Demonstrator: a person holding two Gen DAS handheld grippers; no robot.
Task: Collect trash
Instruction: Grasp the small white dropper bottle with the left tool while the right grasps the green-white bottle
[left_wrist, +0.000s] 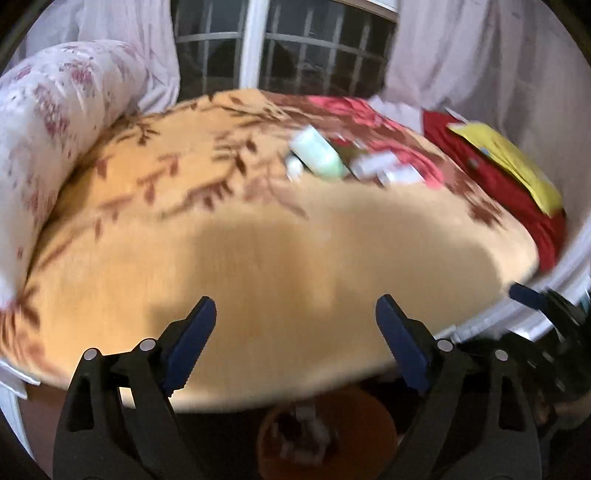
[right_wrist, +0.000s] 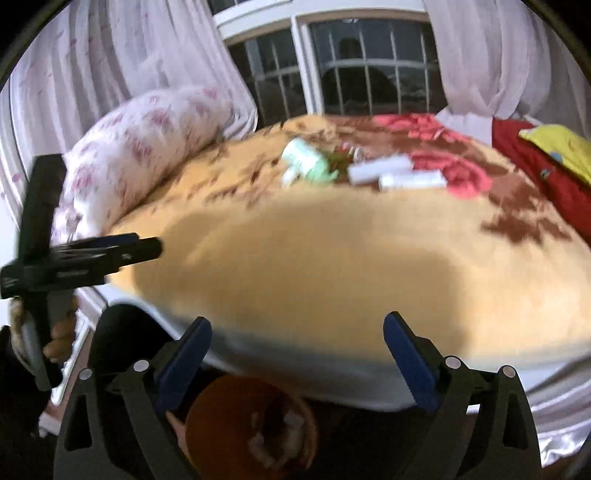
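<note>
Both grippers, left (left_wrist: 295, 325) and right (right_wrist: 297, 341), are hovering with fingers spread empty; trash (right_wrist: 364, 168) is lying upper centre on the bed (right_wrist: 332, 258), bin (right_wrist: 251, 424) below.

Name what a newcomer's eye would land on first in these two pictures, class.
First, the cluster of trash, a pale green bottle and white tubes, far back on the orange floral blanket. Then the orange bin on the floor below the open right gripper.
</note>
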